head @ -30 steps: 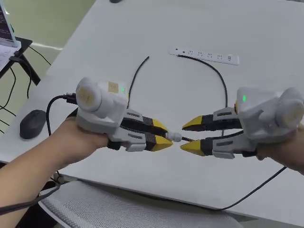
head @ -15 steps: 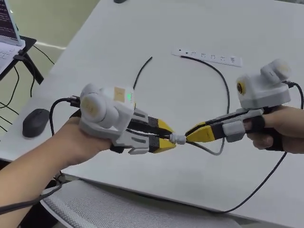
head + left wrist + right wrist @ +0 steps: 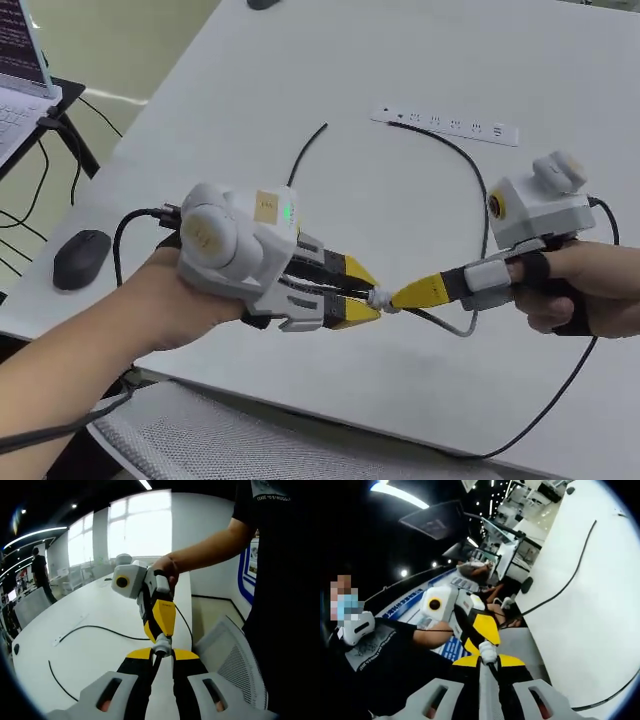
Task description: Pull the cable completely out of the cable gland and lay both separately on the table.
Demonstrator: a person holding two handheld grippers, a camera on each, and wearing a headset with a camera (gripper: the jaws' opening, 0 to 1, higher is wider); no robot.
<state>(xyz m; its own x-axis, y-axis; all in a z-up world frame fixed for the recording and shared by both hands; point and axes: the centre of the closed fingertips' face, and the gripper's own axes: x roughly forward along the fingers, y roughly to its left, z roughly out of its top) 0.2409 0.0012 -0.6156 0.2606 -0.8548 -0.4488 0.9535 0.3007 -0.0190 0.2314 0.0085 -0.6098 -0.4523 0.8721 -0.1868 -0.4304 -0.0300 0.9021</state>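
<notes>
1. White bench [image 3: 300, 80] stretches away in the head view. It carries a power strip [image 3: 450, 124], some loose black leads and a mouse [image 3: 82, 258] near its left edge. A laptop [image 3: 25, 70] stands off to the left.
2. The gland [image 3: 379, 297], small and white, is held in the air above the near edge of the bench. The cable [image 3: 452, 326] is not yet out of it, and its slack droops in a loop below the right hand.
3. The left hand-held gripper [image 3: 372, 300] has its yellow tips clamped on the gland body.
4. The right hand-held gripper [image 3: 400, 298] has its jaws pressed together on the cable, just beside the gland.
5. The cable looks thin, soft and light. It will likely bend rather than push, and its smooth jacket could slip under a light pinch.
6. The gland looks like hard, smooth plastic, light but easy to twist out of a tip grip. Its seal probably drags on the jacket.
7. Best hold is probably the gland across its body and the cable close to the gland mouth, pulling straight along its axis.
8. A shirt [image 3: 280, 555] in the left gripper view carries print that seems to read "CEASE TO STRUGGLE".
9. Marks on the jaws and on the laptop screen are too small to read.
</notes>
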